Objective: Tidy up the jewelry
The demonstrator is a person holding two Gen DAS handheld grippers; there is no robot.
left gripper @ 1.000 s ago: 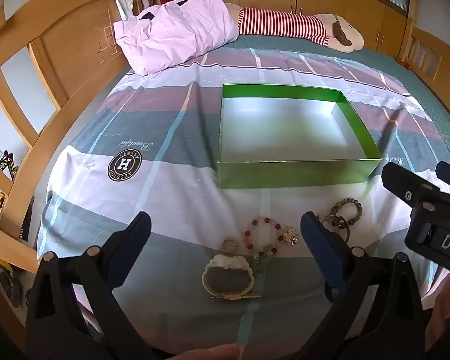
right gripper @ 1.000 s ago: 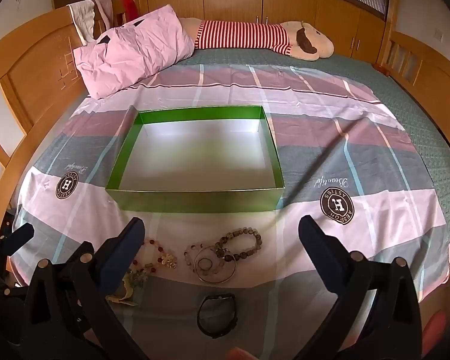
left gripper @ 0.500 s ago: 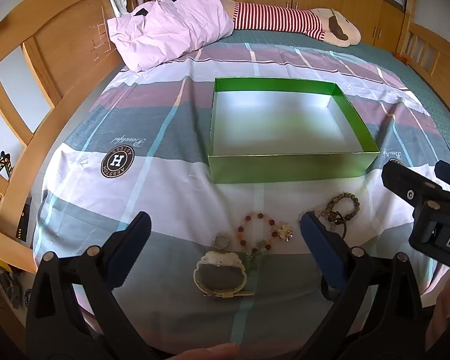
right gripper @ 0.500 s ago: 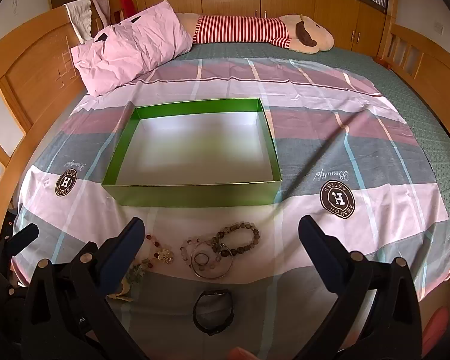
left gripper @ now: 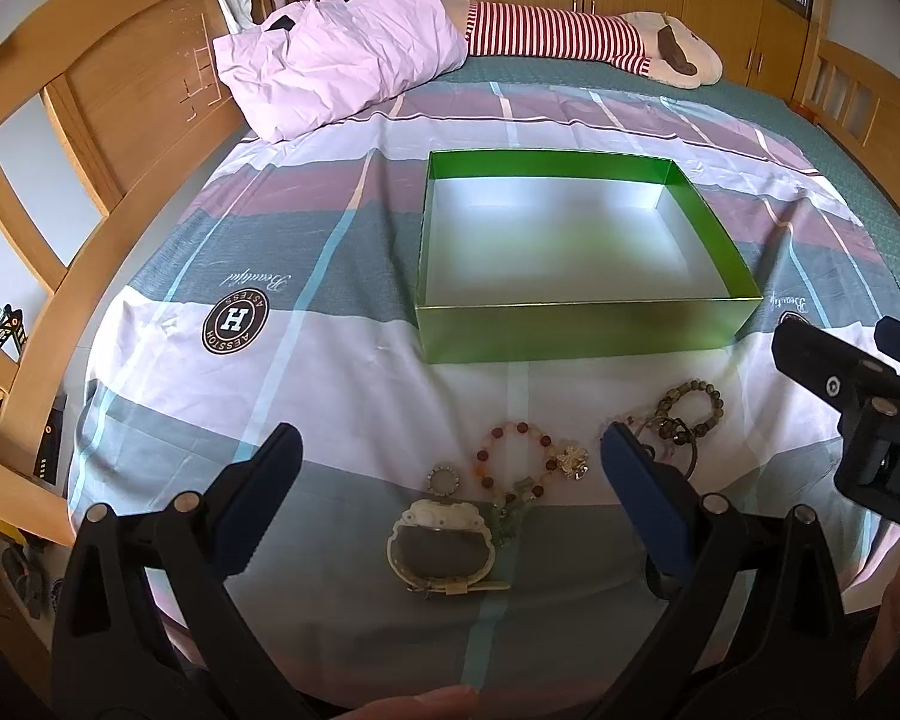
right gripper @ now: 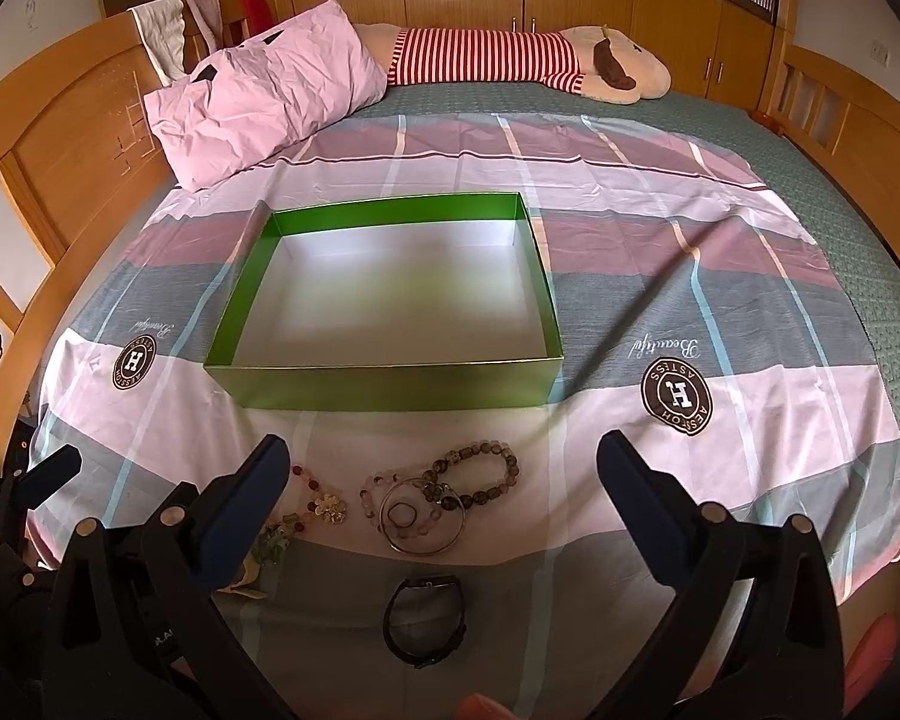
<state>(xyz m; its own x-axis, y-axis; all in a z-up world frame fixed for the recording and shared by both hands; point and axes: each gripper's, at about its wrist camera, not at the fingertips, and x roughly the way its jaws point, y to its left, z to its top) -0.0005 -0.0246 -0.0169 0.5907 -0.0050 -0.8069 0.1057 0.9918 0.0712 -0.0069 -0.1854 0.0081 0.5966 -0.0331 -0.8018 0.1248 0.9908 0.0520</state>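
The left gripper (left gripper: 447,468) is hovering over the near edge of the bed with its jaws spread wide and holding nothing, and the right gripper (right gripper: 441,474) is hanging just beside it in the same way, jaws wide apart and gripping nothing. A green box (left gripper: 576,337) is sitting open on the striped bedsheet (left gripper: 306,372), its pale inside holding nothing, with its near wall facing both cameras. The jewelry is lying in a loose cluster on the sheet between the box and the grippers, apart from the box. In the left wrist view a cream bangle (left gripper: 441,552) is lying nearest the camera, a small sparkly ring (left gripper: 443,480) is sitting just beyond it, and a red bead bracelet (left gripper: 519,456) with a gold flower charm is resting just to the right of the ring. Farther right, a dark bead bracelet (left gripper: 693,405) is lying partly behind the left gripper's right finger. In the right wrist view that same dark bead bracelet (right gripper: 480,474) is overlapping a thin silver hoop (right gripper: 423,516), which is ringing a smaller ring and some pale pink beads, while a black band (right gripper: 424,618) is lying closest to the camera on the grey stripe. A pink pillow (right gripper: 264,102) and a striped plush toy (right gripper: 510,60) are lying at the far end of the bed, well apart from the box
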